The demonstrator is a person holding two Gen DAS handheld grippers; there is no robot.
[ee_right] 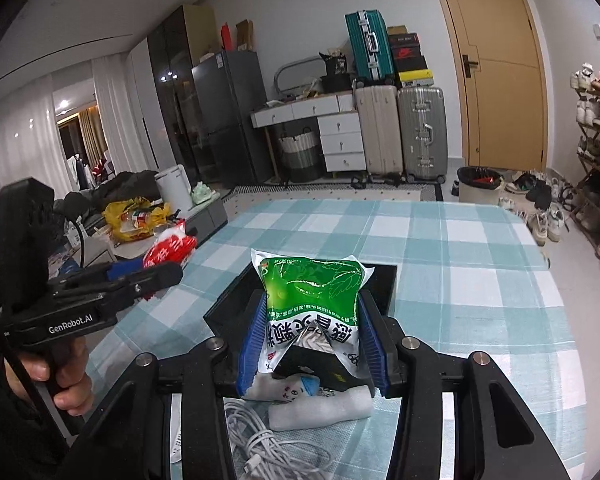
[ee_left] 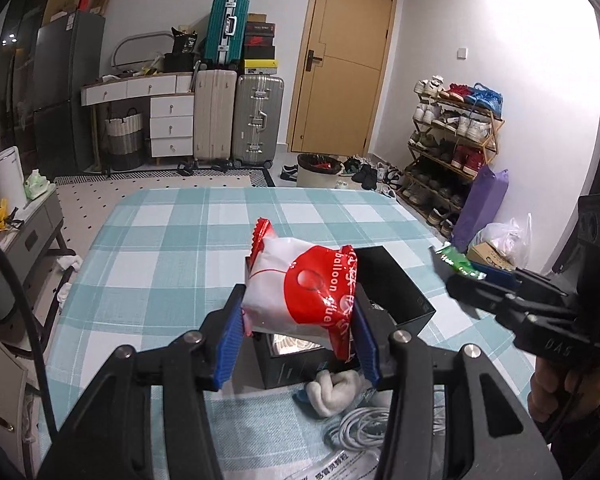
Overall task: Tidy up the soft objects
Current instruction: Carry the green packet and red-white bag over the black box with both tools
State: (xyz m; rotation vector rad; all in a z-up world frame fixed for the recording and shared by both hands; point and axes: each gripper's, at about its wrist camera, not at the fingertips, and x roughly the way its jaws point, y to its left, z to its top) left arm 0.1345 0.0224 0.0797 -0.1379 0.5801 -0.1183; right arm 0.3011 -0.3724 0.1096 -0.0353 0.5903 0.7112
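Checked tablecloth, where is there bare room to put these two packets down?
Free: the tablecloth beyond and left of the black box, and its right side. Crowded: the near edge, with the white cable, white roll and sock.

Bright indoor light w/ wall glare at right, heavy fisheye warp, dark vignetted corners (both views).

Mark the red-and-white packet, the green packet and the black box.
red-and-white packet (ee_left: 300, 292): left wrist view, middle of its printed face.
green packet (ee_right: 312, 292): right wrist view, green upper panel.
black box (ee_left: 396, 288): left wrist view, dark inner wall right of the packet.
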